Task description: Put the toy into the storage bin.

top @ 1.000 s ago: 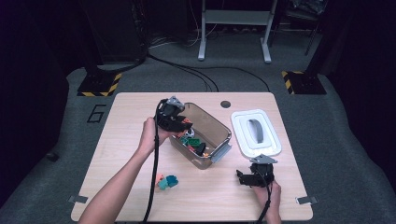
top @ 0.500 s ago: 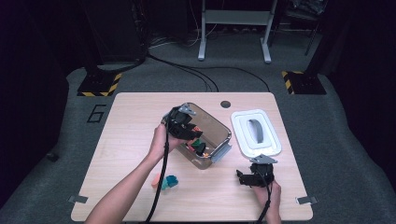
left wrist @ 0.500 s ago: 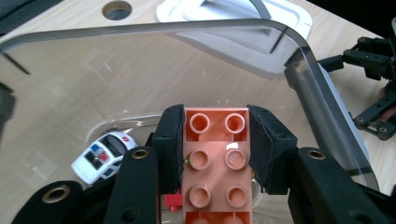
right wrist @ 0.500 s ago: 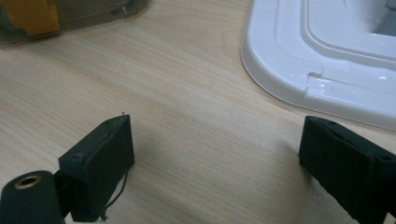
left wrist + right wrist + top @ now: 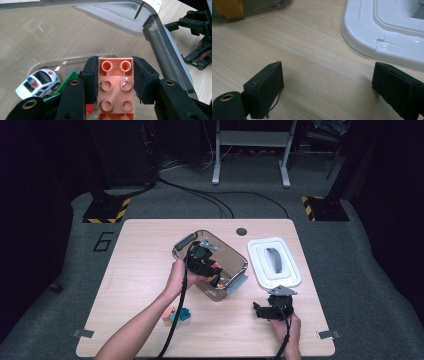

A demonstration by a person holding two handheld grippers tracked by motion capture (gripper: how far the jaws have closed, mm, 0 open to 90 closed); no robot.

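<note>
My left gripper (image 5: 216, 272) is shut on an orange studded brick (image 5: 115, 86), held inside the clear plastic bin (image 5: 231, 254) in the middle of the table. The pads (image 5: 143, 78) press both long sides of the brick. On the bin's floor lie a white toy car (image 5: 37, 83), a green brick (image 5: 69, 80) and a small red piece (image 5: 89, 109). My right gripper (image 5: 260, 310) rests open near the table's front right, nothing between its fingers (image 5: 265, 87); it also appears beyond the bin wall as the right gripper (image 5: 197, 37).
A white bin lid (image 5: 274, 261) with a grey handle lies right of the bin; its rim (image 5: 372, 47) is just ahead of my right gripper. A teal brick (image 5: 183, 315) and an orange piece (image 5: 168, 314) sit on the table near the left forearm.
My left gripper has carried the orange brick rightward and down into the bin. The right gripper has stayed where it was.
</note>
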